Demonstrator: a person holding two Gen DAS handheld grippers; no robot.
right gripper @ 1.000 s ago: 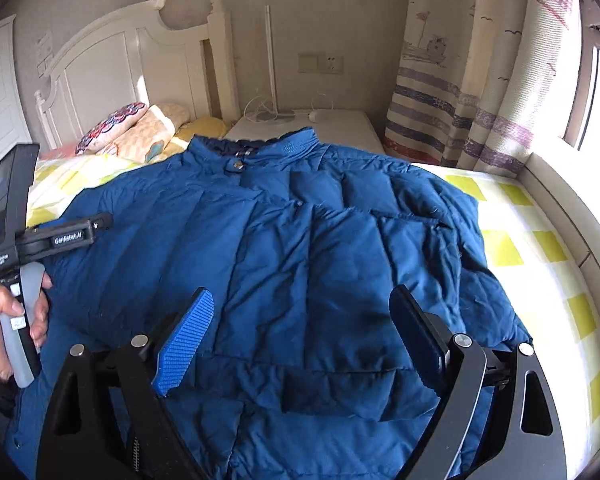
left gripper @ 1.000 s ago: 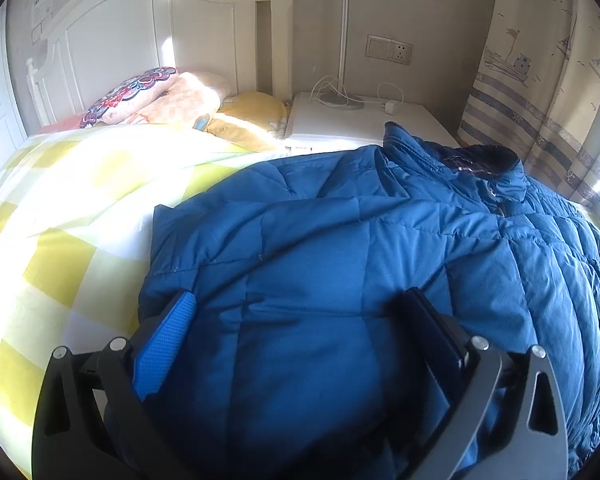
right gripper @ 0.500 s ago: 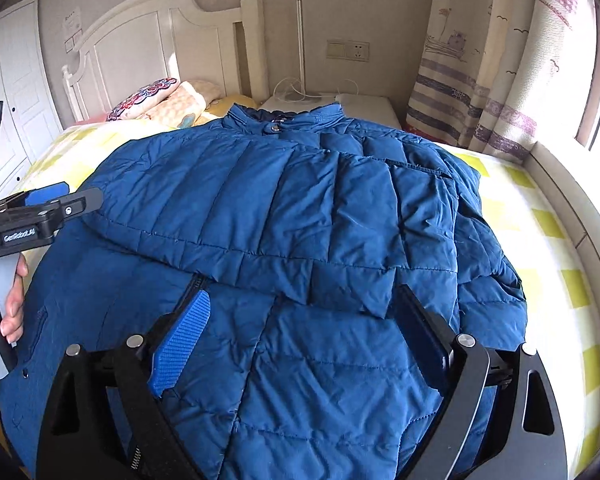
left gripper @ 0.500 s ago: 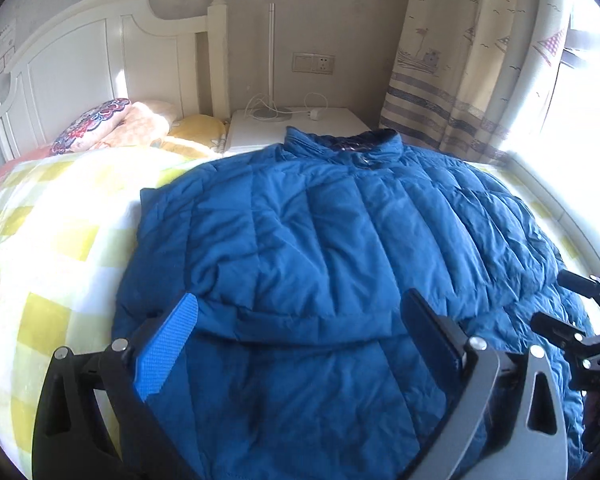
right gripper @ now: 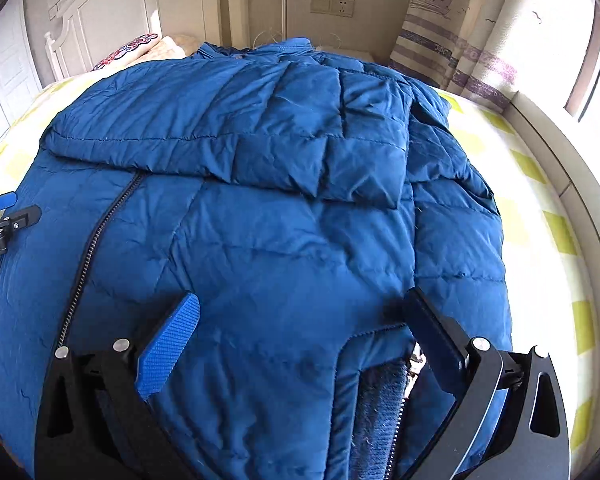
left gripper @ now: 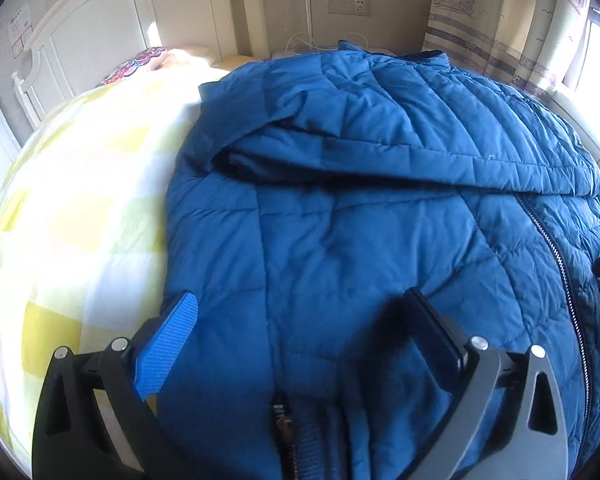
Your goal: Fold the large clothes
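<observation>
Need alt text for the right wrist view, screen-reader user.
A blue puffer jacket lies spread on a bed with a yellow-checked sheet, sleeves folded across its chest, zipper running down at left. The right claw hovers over the hem, opening, gripping nothing. The left claw shows at the left edge.
</observation>
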